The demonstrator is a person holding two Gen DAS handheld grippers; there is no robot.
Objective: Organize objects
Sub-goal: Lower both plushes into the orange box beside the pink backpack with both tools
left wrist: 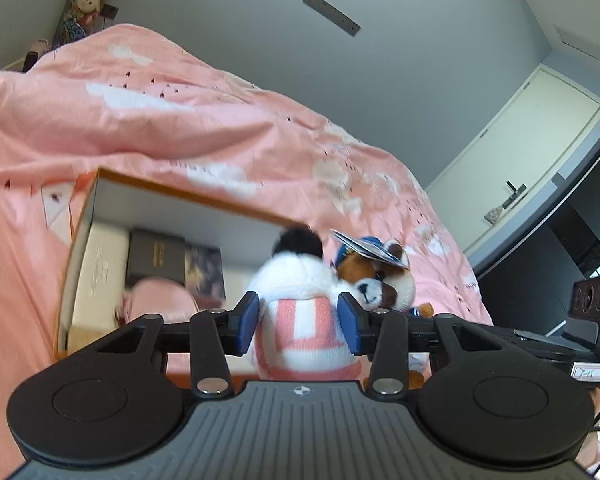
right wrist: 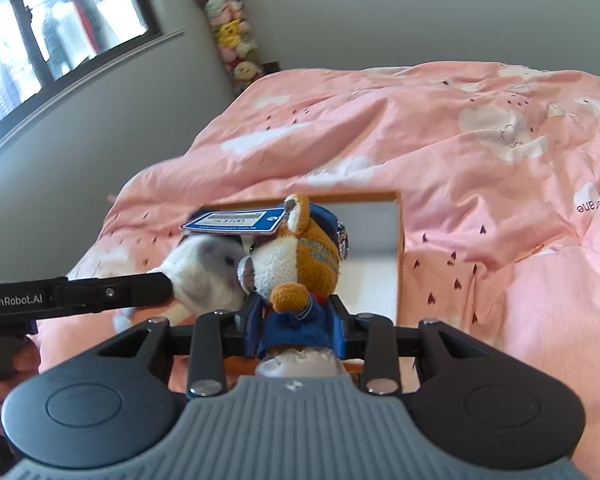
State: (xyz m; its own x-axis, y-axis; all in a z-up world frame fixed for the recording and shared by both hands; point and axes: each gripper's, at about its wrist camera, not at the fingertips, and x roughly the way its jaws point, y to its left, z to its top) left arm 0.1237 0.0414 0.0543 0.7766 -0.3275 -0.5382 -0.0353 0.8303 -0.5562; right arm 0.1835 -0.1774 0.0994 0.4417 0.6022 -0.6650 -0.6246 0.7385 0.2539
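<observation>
My left gripper (left wrist: 298, 324) is shut on a white plush toy (left wrist: 300, 312) with a pink-and-white striped body and a black tuft on top. Beside it on the right, a brown plush (left wrist: 380, 280) in a blue cap carries a paper tag. My right gripper (right wrist: 296, 330) is shut on that brown plush (right wrist: 300, 264) around its blue outfit. The white plush (right wrist: 208, 276) shows on the left of the right wrist view, at the end of a black finger of the left gripper. Both toys hang over an open orange-edged box (left wrist: 180, 192) (right wrist: 400, 248) lying on the bed.
The box holds a dark book (left wrist: 156, 256), a cream box (left wrist: 100, 272) and a pink item (left wrist: 160, 296). A rumpled pink duvet (right wrist: 460, 152) covers the bed. Stacked soft toys (right wrist: 232, 36) stand in the corner by a window (right wrist: 60, 24). A white door (left wrist: 532, 168) is at the right.
</observation>
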